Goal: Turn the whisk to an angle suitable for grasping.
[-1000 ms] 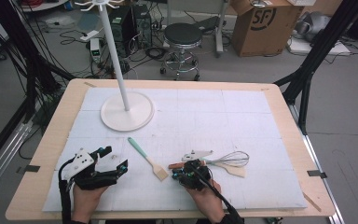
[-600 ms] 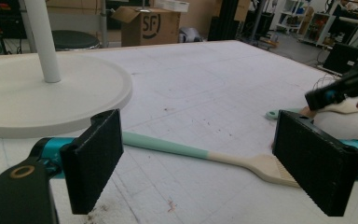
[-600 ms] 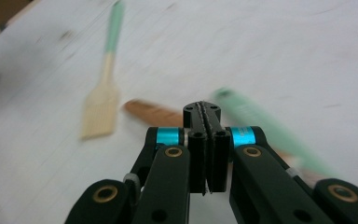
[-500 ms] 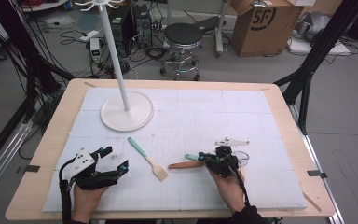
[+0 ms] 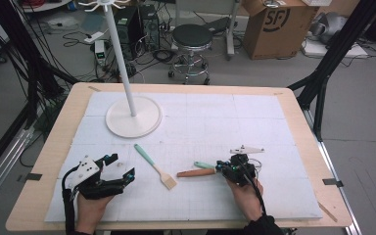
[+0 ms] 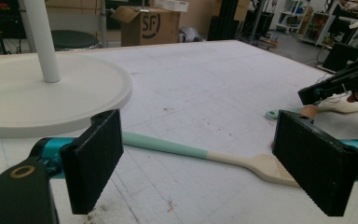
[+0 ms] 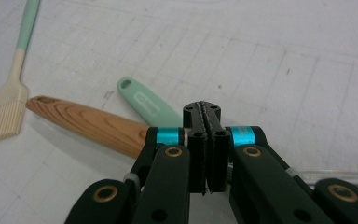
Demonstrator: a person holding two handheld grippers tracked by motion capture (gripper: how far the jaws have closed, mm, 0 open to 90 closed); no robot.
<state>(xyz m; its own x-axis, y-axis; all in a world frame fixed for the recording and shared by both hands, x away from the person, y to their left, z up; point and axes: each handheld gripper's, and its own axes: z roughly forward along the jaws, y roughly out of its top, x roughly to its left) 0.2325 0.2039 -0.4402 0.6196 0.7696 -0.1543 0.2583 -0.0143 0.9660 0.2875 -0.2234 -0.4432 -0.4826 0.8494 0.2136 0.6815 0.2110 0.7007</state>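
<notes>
- L gripper [image 5: 122,174]: black body, teal collars, ribbed black pads [image 6: 95,156], grey 3-corner plate, black cable.
- R gripper [image 5: 220,167]: black links w/ brass rivets, teal collars, grey plate, cable.
- Dark sleeve [image 5: 262,226] at R wrist.

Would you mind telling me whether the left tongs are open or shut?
Open: the left tongs have their pads standing wide apart, with the pastry brush lying beyond them.

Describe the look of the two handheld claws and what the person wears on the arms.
The left claw is black with teal collars, brass-coloured rivets and two broad ribbed black pads; a grey three-cornered plate sits on top and a black cable trails back. The right claw matches, carrying a pale plate and black cable. A dark sleeve covers the right wrist.
</notes>
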